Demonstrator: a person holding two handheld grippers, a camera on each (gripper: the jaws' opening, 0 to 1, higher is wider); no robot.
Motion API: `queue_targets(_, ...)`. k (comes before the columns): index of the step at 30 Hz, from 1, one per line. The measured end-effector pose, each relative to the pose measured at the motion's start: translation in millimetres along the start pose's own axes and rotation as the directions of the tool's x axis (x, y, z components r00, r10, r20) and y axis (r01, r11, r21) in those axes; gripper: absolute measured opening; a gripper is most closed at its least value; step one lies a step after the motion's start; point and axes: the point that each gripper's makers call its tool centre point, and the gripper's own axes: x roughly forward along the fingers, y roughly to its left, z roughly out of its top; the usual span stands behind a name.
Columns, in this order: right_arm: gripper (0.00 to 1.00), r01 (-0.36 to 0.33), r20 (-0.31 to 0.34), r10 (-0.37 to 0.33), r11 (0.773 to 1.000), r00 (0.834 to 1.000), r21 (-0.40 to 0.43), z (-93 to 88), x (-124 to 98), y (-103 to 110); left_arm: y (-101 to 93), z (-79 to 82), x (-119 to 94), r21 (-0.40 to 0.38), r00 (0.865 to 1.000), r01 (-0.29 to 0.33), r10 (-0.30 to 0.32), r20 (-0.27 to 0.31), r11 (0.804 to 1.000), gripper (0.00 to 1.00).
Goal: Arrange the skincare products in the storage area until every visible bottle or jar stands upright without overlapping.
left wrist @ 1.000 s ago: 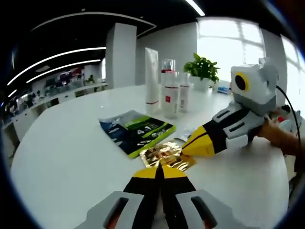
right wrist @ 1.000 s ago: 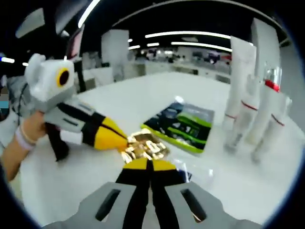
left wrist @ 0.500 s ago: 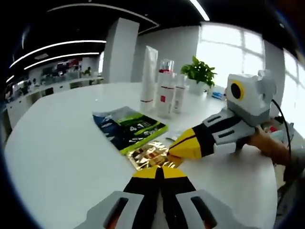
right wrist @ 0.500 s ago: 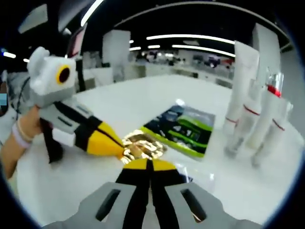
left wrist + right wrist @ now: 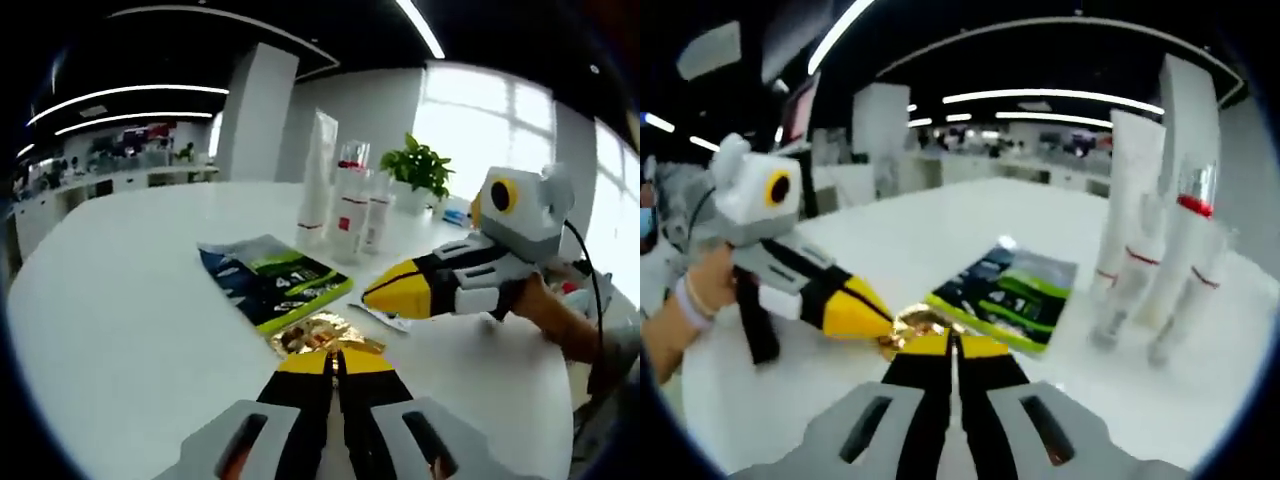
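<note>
In the left gripper view, the right gripper (image 5: pixel 375 292), jaws closed, has been lifted off the gold sachet (image 5: pixel 318 333); a second ago its tip rested on the sachet's near edge, and now it is held above and beside it, clear of the foil. In the right gripper view, the left gripper (image 5: pixel 878 322), also closed, has been brought lower against the gold sachet, with its tip now touching the sachet's left edge.

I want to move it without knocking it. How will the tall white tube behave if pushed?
The tube stands tall and narrow, so it probably tips easily. Bottles crowd beside it and might topple too.
</note>
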Motion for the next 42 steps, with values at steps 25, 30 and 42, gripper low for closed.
queue_targets(25, 0.13, 0.072, -0.18, -0.08, 0.996, 0.98, -0.051, -43.7, -8, -21, 12.8, 13.4, -5, 0.031, 0.992, -0.087, 0.084, 0.092, 0.996, 0.03)
queue_targets(30, 0.1, 0.057, -0.167, -0.063, 0.998, 0.984, -0.04, -42.6, -4, -18, 13.7, 11.8, -3, 0.04, 0.993, -0.09, 0.086, 0.08, 0.995, 0.03)
queue_targets(42, 0.08, 0.007, -0.155, -0.014, 0.999, 0.988, -0.049, -40.8, -1, -13, 12.6, 12.4, -5, 0.03, 0.992, -0.089, 0.087, 0.088, 0.996, 0.03)
